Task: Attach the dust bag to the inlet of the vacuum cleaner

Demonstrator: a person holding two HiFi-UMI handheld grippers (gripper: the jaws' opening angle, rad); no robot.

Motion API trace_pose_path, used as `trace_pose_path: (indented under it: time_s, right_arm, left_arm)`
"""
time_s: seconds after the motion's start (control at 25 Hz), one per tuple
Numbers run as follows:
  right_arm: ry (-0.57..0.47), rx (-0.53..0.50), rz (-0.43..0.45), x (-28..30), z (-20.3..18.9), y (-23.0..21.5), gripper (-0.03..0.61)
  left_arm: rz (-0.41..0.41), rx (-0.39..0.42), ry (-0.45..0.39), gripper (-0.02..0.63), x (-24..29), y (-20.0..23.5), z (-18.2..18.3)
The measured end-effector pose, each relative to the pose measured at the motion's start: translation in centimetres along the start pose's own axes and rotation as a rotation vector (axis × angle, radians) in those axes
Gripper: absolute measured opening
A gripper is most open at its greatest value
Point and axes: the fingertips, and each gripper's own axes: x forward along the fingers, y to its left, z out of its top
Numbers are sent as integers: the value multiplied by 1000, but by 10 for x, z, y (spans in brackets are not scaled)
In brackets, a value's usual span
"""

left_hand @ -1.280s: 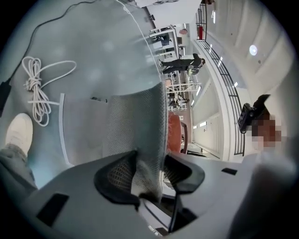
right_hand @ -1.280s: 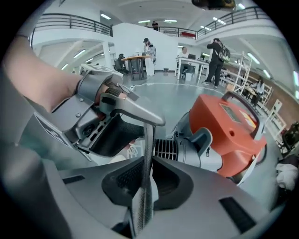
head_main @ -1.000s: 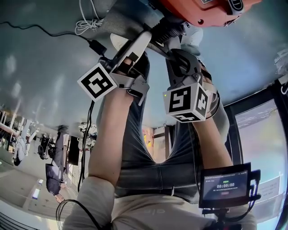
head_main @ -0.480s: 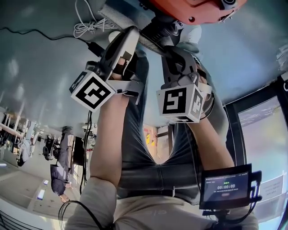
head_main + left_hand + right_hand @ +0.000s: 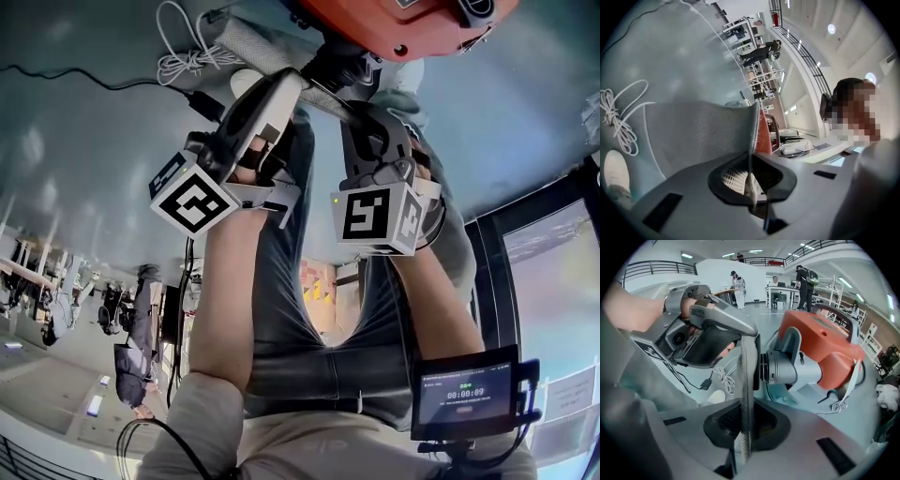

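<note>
Grey mesh dust bag [image 5: 701,136], flat across frame centre, pinched by left gripper [image 5: 752,185] and right gripper [image 5: 743,439] beside orange vacuum [image 5: 825,352]

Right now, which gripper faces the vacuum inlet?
The right gripper: just past the dust bag edge it pinches sits the grey inlet of the vacuum. The left gripper, also shut on the bag, sees mostly mesh.
</note>
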Motion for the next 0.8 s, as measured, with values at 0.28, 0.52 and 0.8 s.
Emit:
trace_pose_path:
  time_s: [0.28,0.52,0.8]
  right_arm:
    - [-45,-4,-104,-12,3,-7,19]
    - [-7,70,-54,4,-1,-3,20]
    - [-22,146,-4,12,-4,5,20]
  left_arm:
    - [-93,35,7,26,-1,-6,3]
    - [-65,8,-1,26,-1,7,-2]
    - [-182,164,84,26,1,-32,-15]
